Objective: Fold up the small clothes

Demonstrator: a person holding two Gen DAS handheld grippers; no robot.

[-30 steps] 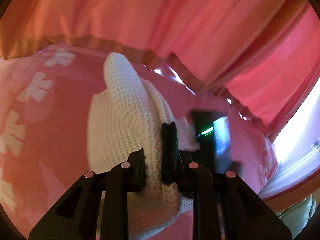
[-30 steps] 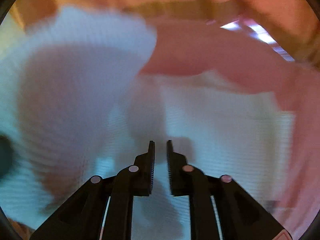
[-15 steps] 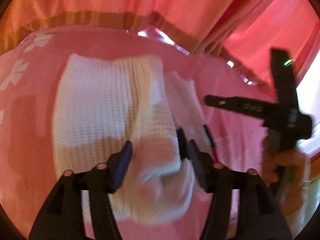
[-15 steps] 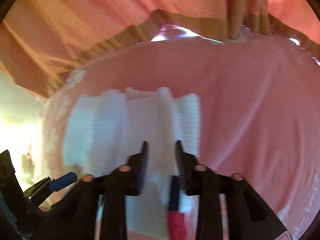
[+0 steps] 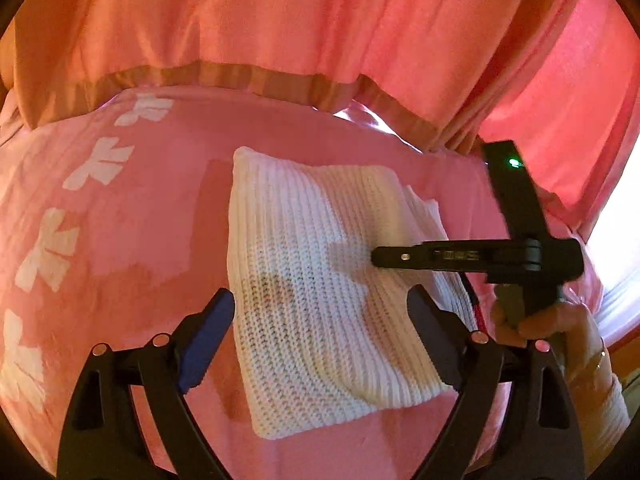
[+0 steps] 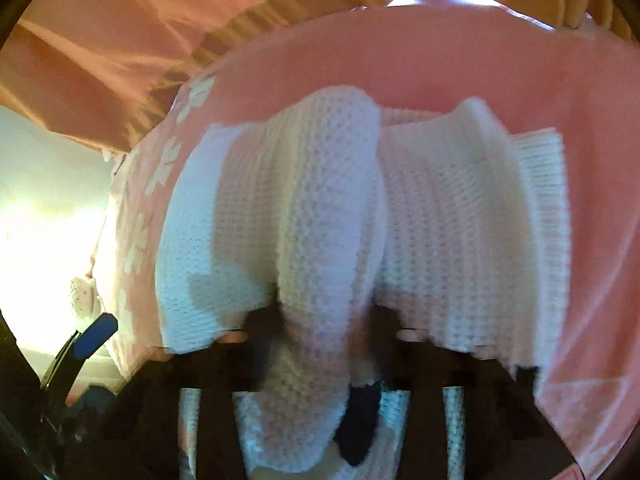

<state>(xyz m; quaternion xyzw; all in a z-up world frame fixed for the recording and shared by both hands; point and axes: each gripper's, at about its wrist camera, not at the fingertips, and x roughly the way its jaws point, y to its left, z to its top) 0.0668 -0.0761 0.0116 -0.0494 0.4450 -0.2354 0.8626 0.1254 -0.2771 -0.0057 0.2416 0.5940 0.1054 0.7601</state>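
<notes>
Fingers [image 5: 204,340] of the left gripper [image 5: 320,332] stand wide apart. Their jaws have just been opening, and they now straddle the near half of the white knit garment [image 5: 320,280] without pressing on it; one finger is just outside its left edge, the other over its right edge. The garment lies folded into a rough rectangle on the pink bedspread [image 5: 120,240]. Its long axis runs from the left gripper away toward the far side of the bed, leaning a little to the left, and the ribs follow that line. The right gripper [image 5: 378,257], held by a hand [image 5: 552,320] at the right, reaches in sideways across the short axis, its tip over the middle of the right half. Its jaws have just been closing. In its own blurred view, a raised ridge of knit runs down between the two dark fingers, which look nipped onto it. Judged from this, the right gripper is the one engaged with the cloth. Any further fold would probably carry that ridge across the short axis, toward the left edge.
</notes>
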